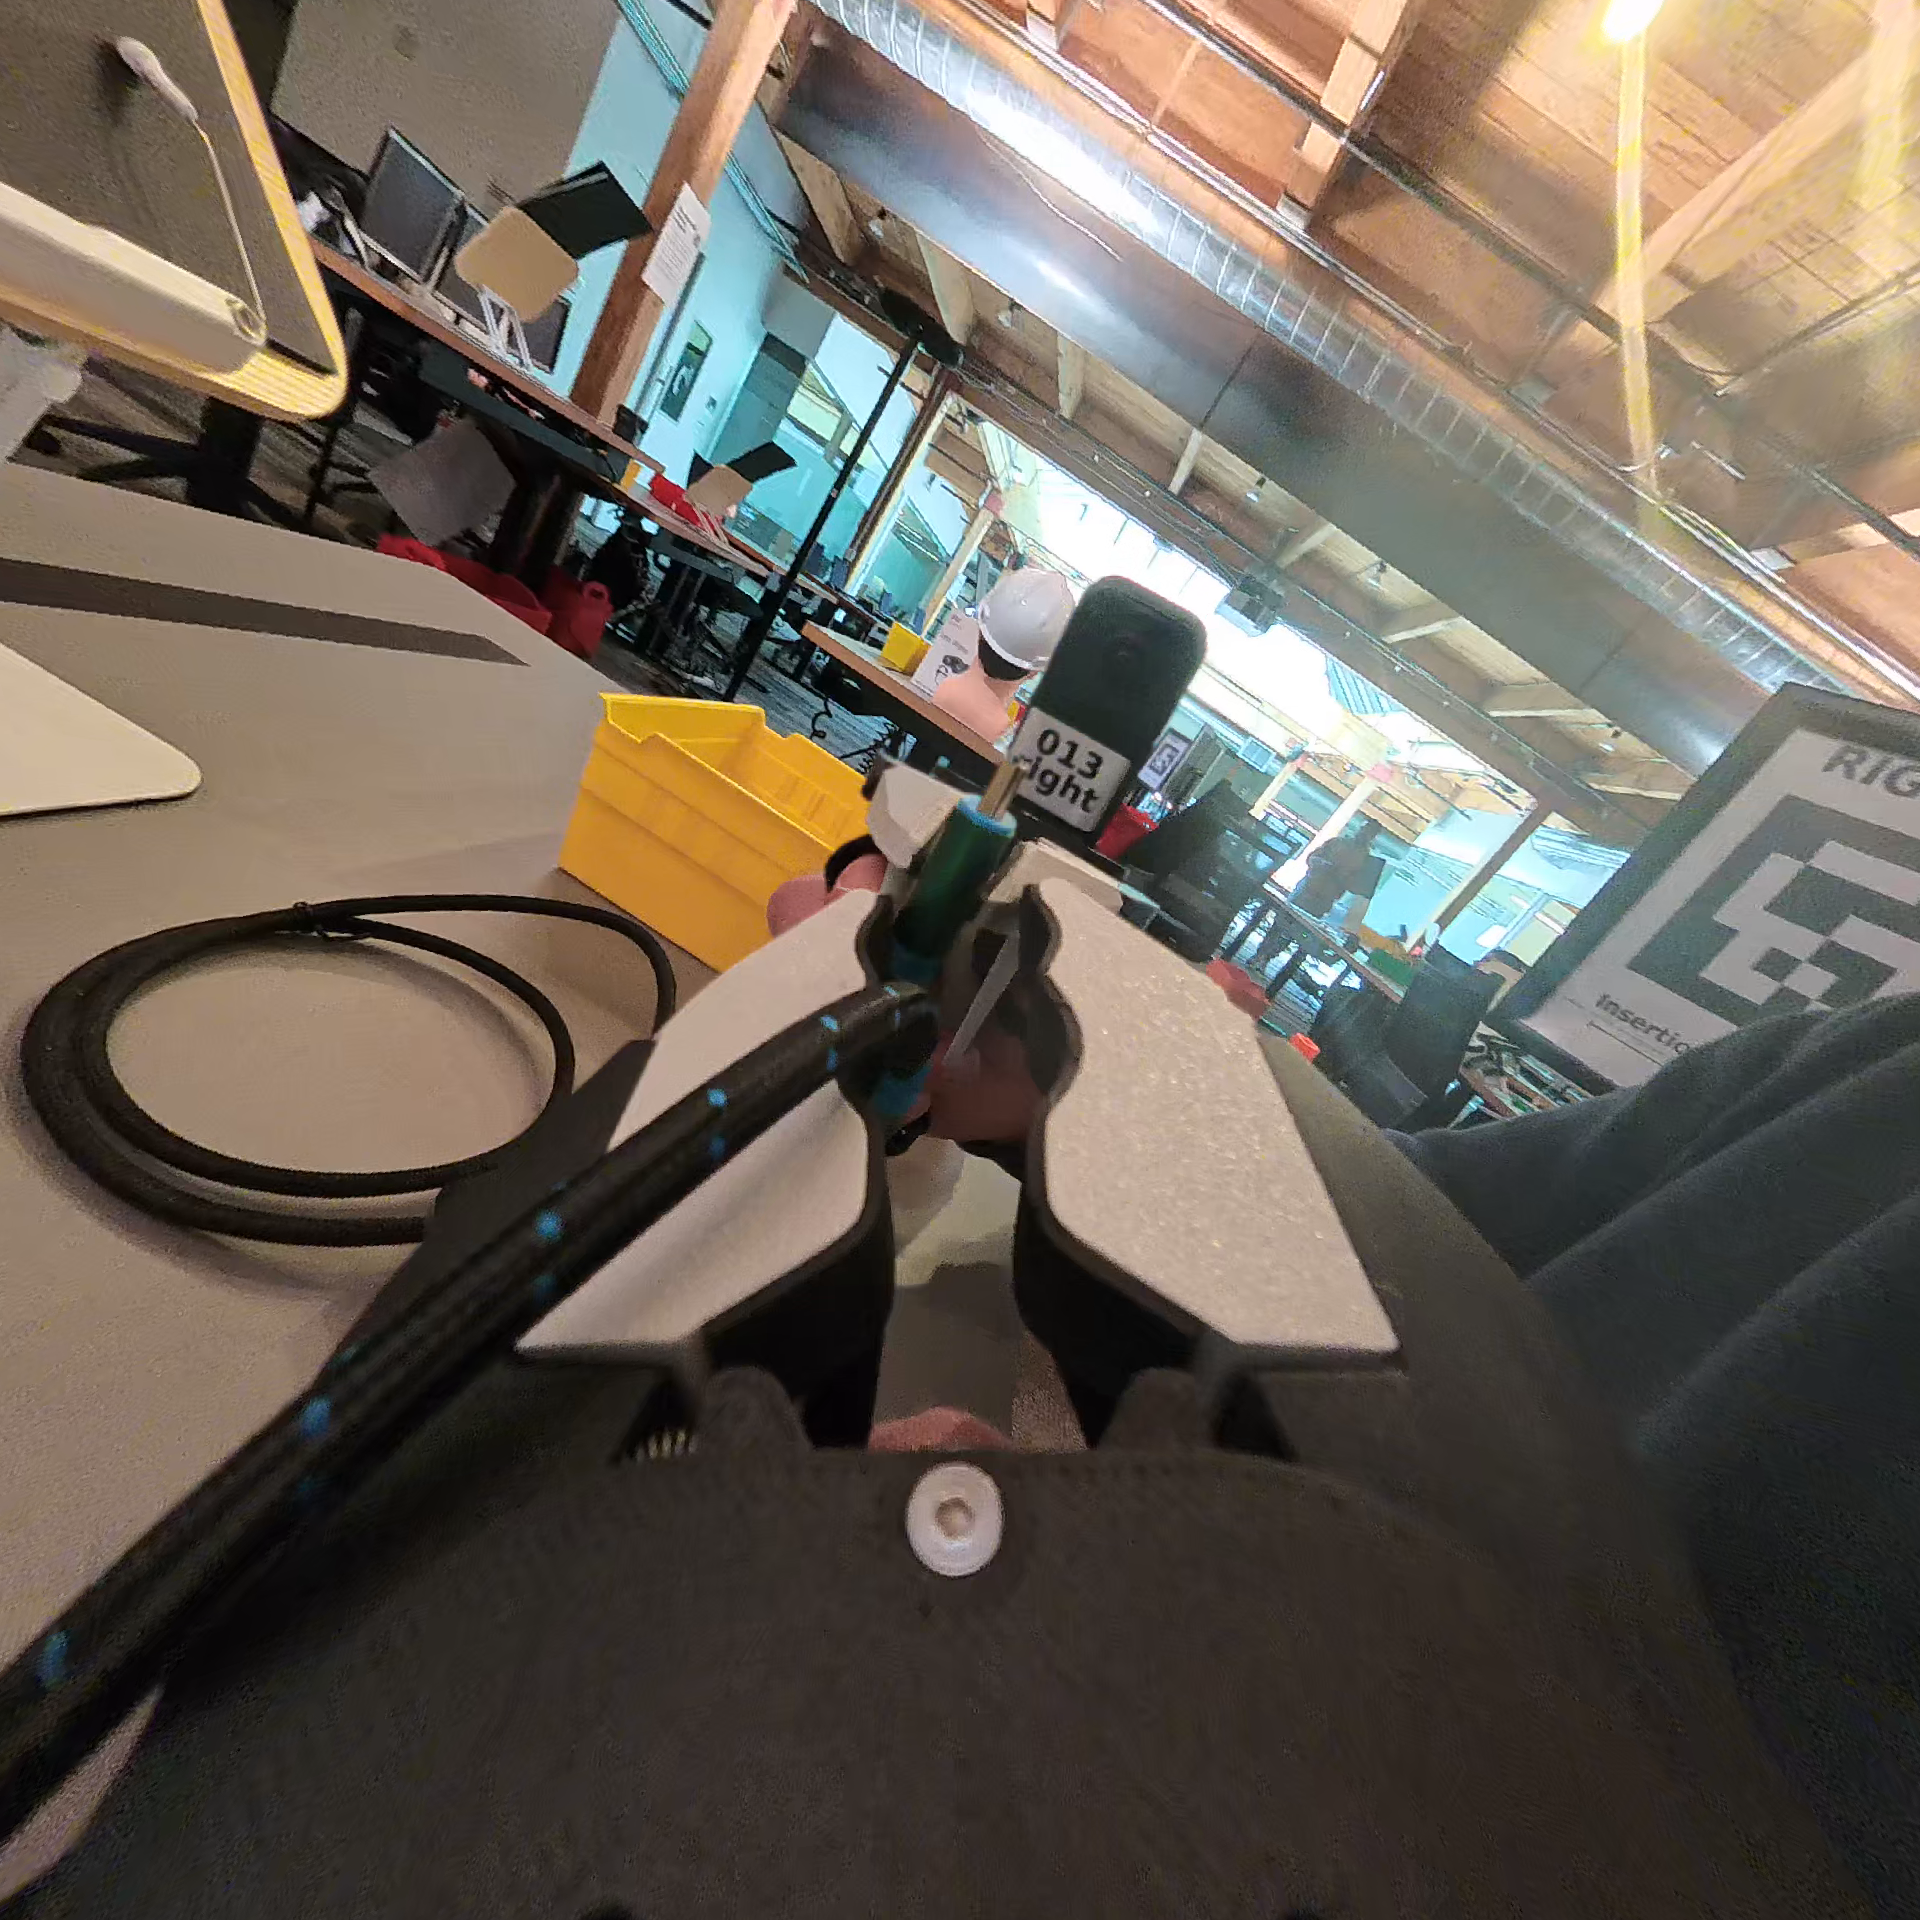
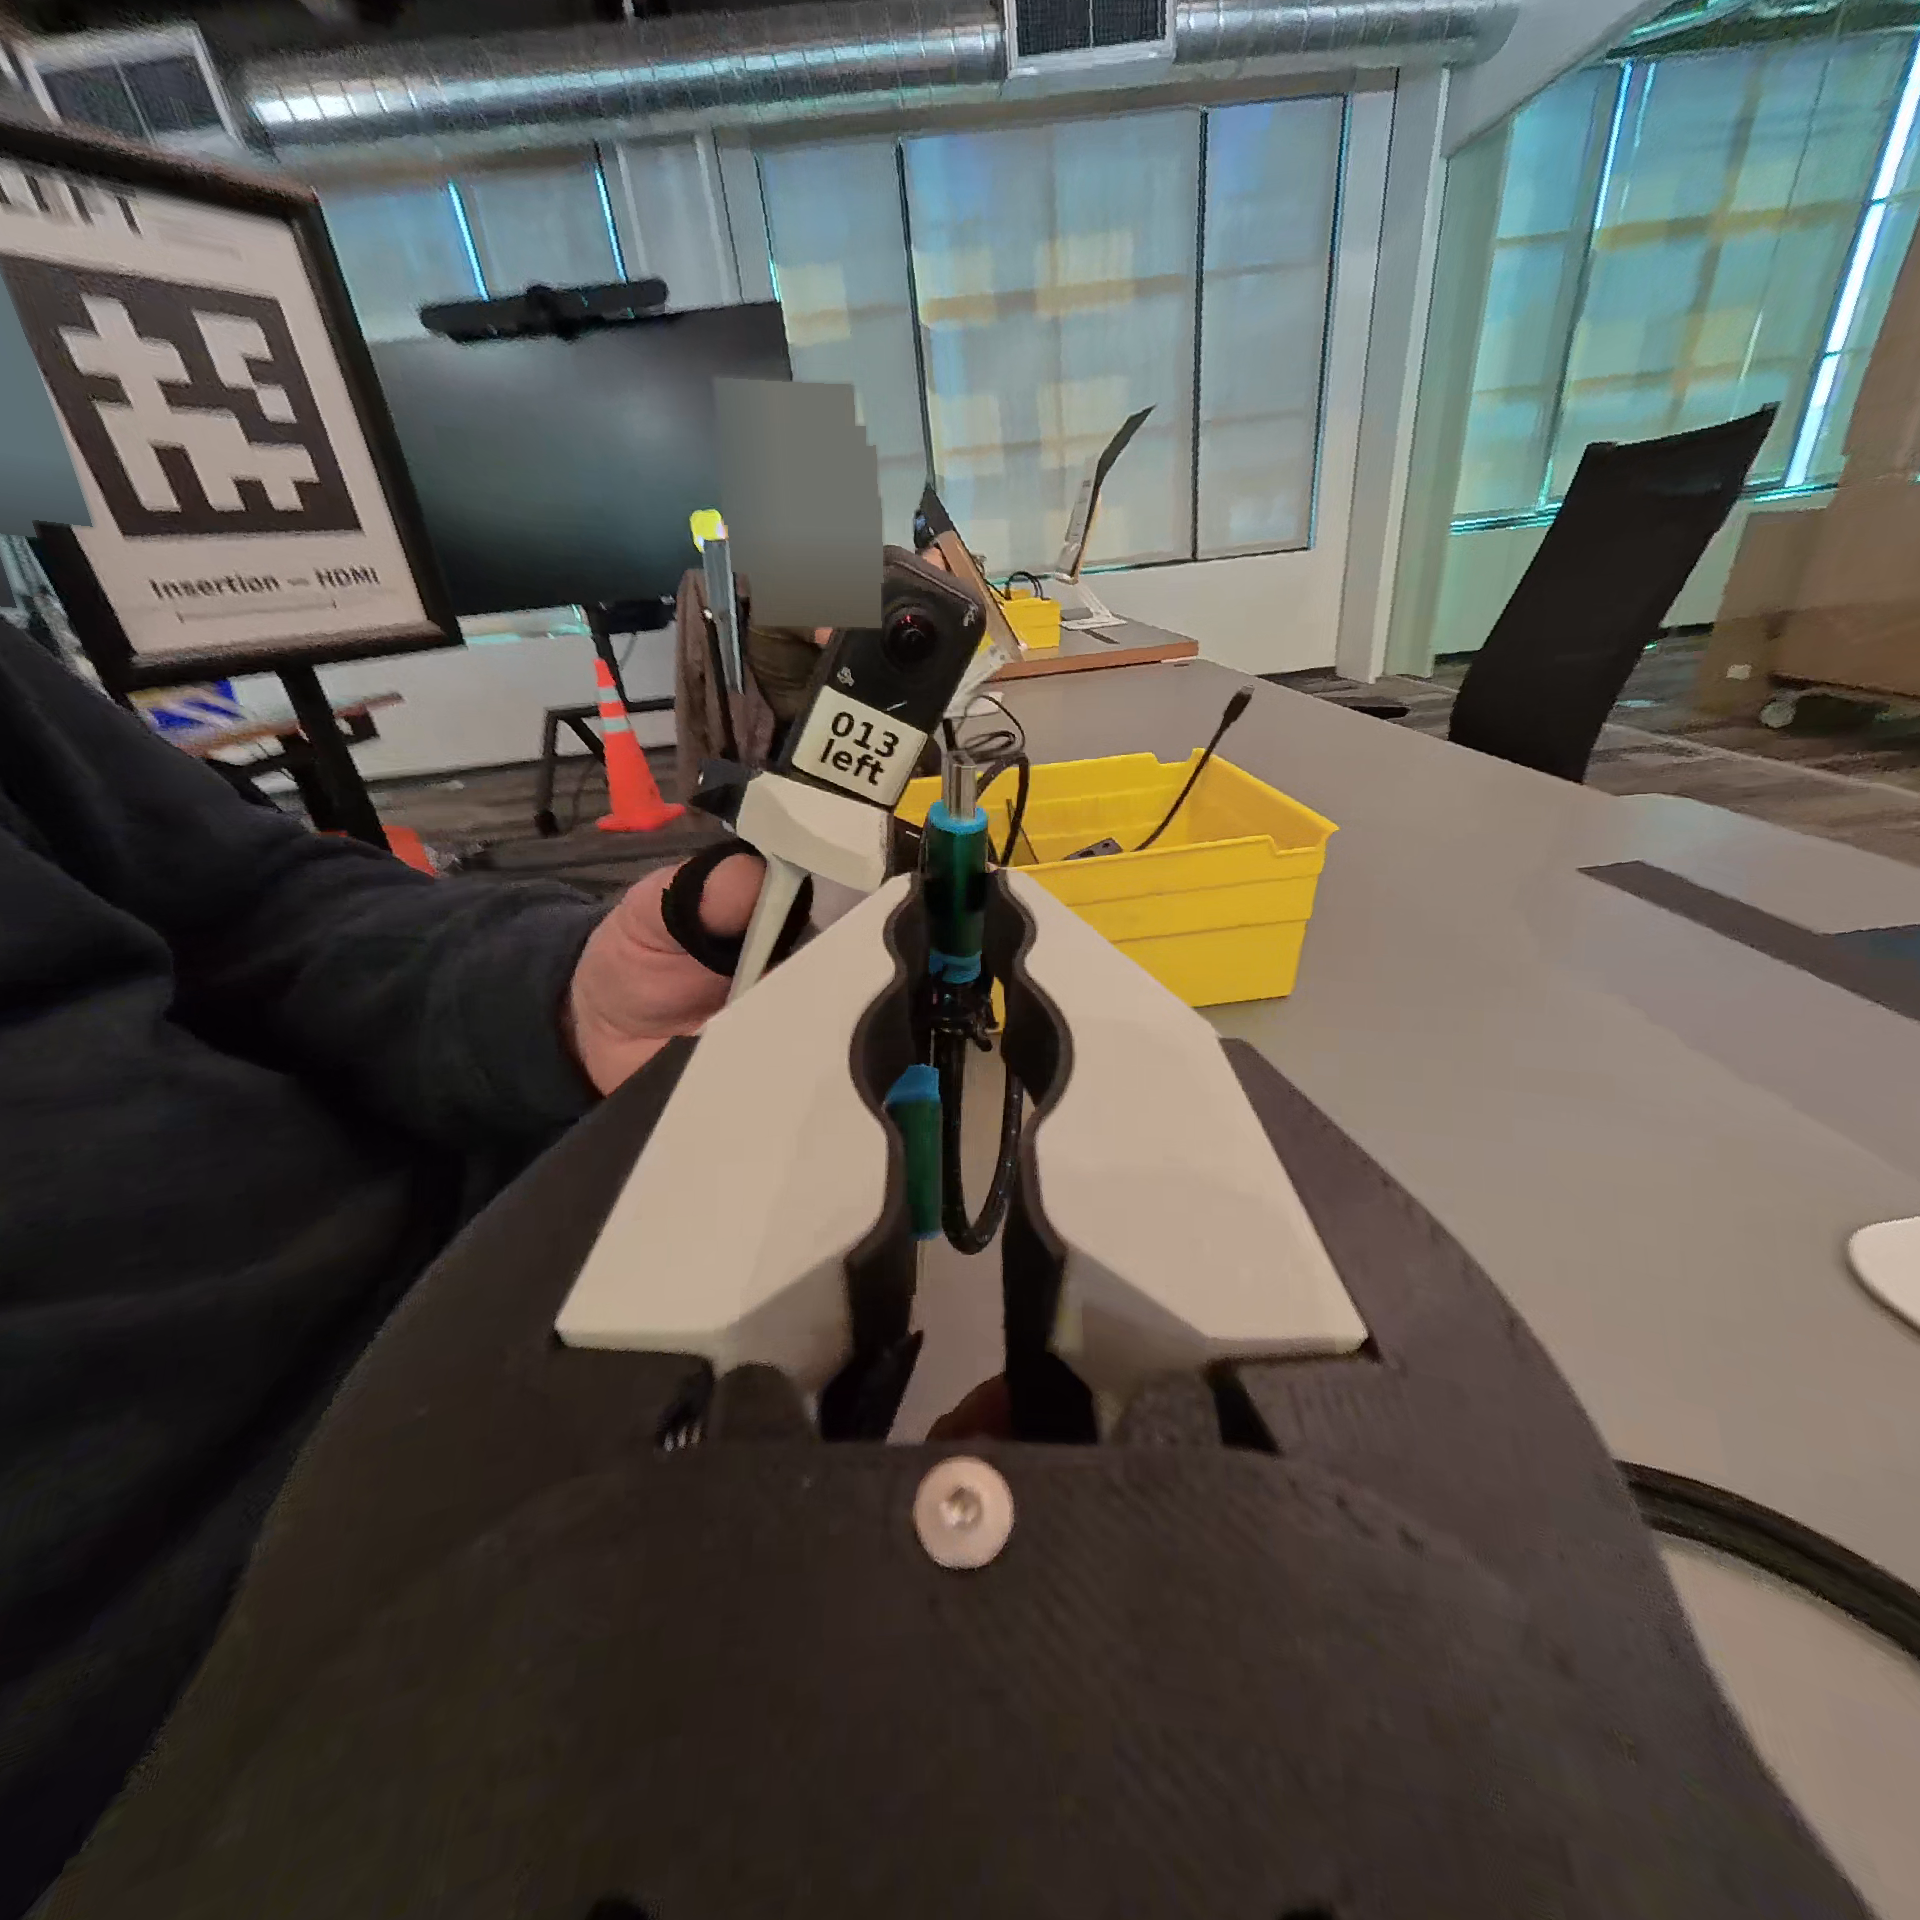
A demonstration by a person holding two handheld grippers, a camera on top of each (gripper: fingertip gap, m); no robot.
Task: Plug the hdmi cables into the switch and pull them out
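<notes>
Above the grey counter (image 1: 312,748), both tools are raised and face each other, each clamped on a green-bodied HDMI plug. The left tool (image 1: 951,935) pinches its plug (image 1: 951,873) near the fingertips, metal tip up, with the braided black cable (image 1: 582,1195) trailing down to a coil (image 1: 312,1070) on the counter. The right tool (image 2: 956,914) grips its own plug (image 2: 956,873) the same way, its cable (image 2: 992,1164) looping between the fingers. Holding by the bodies probably keeps the tips free for insertion. No switch can be made out; it may lie in the yellow bin (image 2: 1195,894) beyond.
</notes>
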